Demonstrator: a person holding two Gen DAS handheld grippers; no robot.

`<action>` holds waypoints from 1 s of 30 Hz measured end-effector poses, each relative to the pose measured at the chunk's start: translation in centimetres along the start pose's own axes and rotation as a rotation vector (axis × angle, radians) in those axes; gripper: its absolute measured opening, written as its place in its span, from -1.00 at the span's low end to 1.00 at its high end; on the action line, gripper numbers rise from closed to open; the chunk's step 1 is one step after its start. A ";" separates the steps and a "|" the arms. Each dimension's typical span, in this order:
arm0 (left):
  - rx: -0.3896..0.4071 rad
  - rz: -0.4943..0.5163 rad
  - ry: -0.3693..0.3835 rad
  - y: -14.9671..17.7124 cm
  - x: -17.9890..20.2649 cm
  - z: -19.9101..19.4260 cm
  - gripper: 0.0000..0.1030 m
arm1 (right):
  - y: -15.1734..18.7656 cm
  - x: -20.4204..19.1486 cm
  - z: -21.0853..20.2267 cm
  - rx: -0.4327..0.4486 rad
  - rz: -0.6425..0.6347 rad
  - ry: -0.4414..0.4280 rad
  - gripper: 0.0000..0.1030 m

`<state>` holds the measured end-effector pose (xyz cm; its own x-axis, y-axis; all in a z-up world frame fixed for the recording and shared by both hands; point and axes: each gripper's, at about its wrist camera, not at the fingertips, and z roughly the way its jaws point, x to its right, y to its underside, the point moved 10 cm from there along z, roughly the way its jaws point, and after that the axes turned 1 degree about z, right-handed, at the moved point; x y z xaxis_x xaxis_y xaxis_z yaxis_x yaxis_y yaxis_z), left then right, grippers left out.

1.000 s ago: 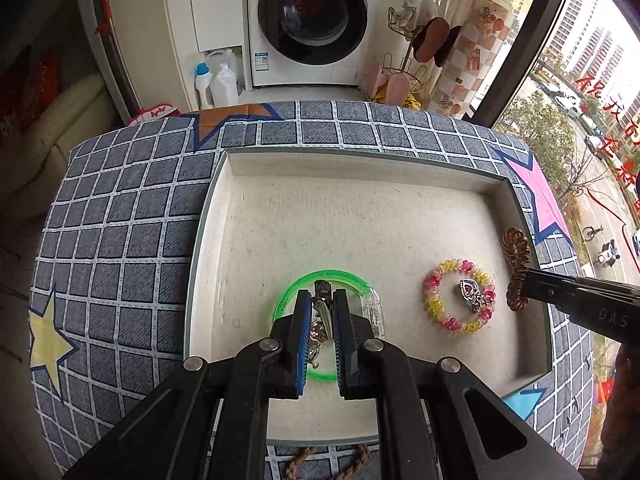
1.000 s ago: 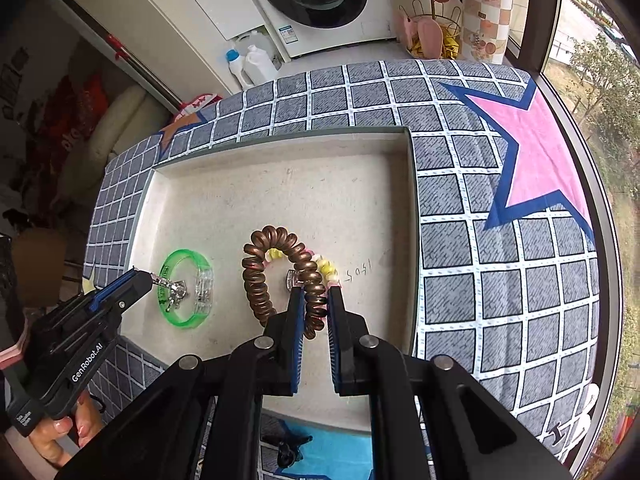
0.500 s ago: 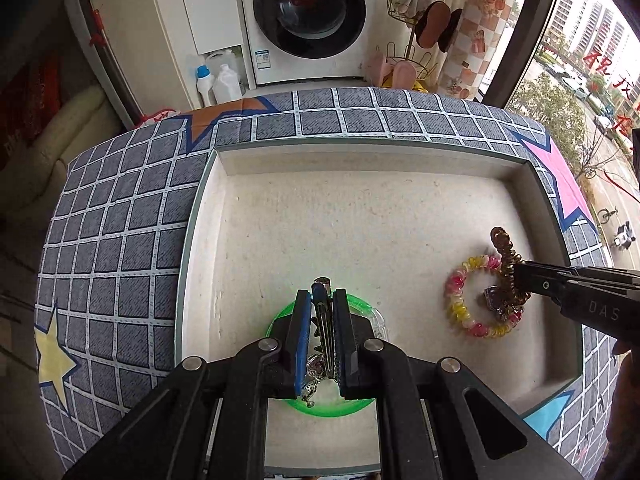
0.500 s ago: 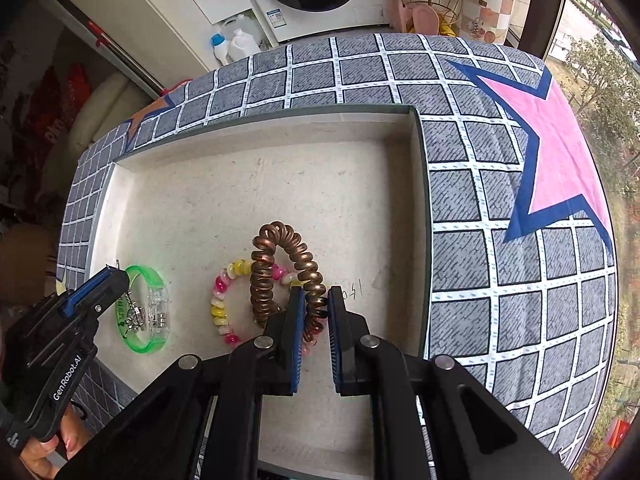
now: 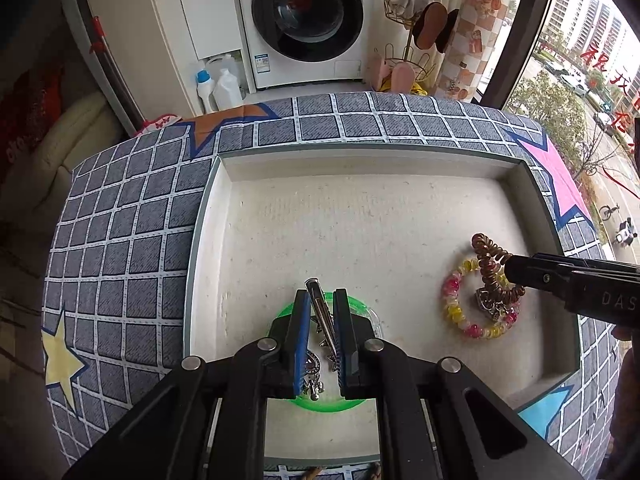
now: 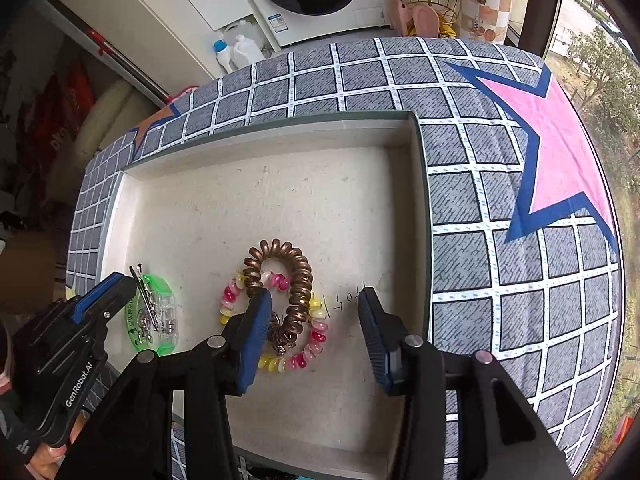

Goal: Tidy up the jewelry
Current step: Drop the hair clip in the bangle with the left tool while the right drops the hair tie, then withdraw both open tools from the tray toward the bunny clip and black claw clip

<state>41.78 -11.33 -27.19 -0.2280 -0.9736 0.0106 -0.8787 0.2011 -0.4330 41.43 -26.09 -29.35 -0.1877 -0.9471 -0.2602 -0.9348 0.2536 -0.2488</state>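
A shallow cream tray (image 5: 206,240) lies on a checked cloth. In the left wrist view my left gripper (image 5: 320,298) is shut on a thin silver hair clip (image 5: 318,304), held tilted just above a green bangle (image 5: 332,405) on the tray floor. My right gripper (image 6: 314,300) is opening its jaws. A brown spiral hair tie (image 6: 298,276) lies loose between them, and neither pad touches it. The tie rests across a pink and yellow beaded bracelet (image 6: 228,304) with a small silver charm (image 6: 276,344) inside the ring. The right gripper's tip (image 5: 516,270) also shows from the left wrist.
The grey checked cloth (image 6: 500,280) with pink, blue and yellow stars covers the table around the tray (image 6: 420,184). A washing machine (image 5: 308,20) and detergent bottles (image 5: 220,88) stand behind it. A window (image 5: 580,80) runs along the right.
My right gripper's jaws have opened and let the brown hair tie drop onto the beaded bracelet. My left gripper keeps hold of the hair clip over the green bangle.
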 end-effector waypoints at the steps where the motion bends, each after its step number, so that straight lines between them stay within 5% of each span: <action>1: 0.002 -0.003 0.003 0.0 0.0 -0.1 -0.54 | -0.1 0.0 -0.3 0.005 0.006 -0.006 -0.05; 4: 0.016 -0.009 0.006 -0.1 -0.1 -0.9 -0.42 | -0.1 -0.2 -1.2 0.022 0.017 -0.021 -0.05; 5: 0.021 -0.008 0.004 -0.1 -0.2 -1.2 0.52 | -0.1 -0.4 -1.5 0.029 0.019 -0.026 -0.05; 6: 0.029 -0.013 -0.010 -0.2 -0.4 -1.5 1.00 | -0.1 -0.6 -1.7 0.035 0.021 -0.031 -0.05; 9: 0.090 -0.022 -0.032 -0.8 -1.0 -3.0 1.00 | 0.1 -1.0 -2.8 0.051 0.027 -0.051 0.03; 16: 0.131 -0.003 -0.057 0.1 -2.0 -6.2 1.00 | 1.1 -2.1 -5.5 0.108 0.037 -0.097 0.62; 22: 0.144 -0.004 -0.078 3.7 -3.6 -8.6 1.00 | 3.2 -3.0 -7.6 0.137 0.042 -0.112 0.67; 30: 0.067 -0.002 -0.035 10.1 -4.3 -9.5 1.00 | 7.3 -4.0 -9.1 0.121 0.002 -0.109 0.68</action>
<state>29.90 -4.09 -23.03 -0.2103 -0.9775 -0.0190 -0.8488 0.1922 -0.4926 32.63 -22.28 -21.61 -0.1495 -0.9213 -0.3591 -0.8898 0.2837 -0.3574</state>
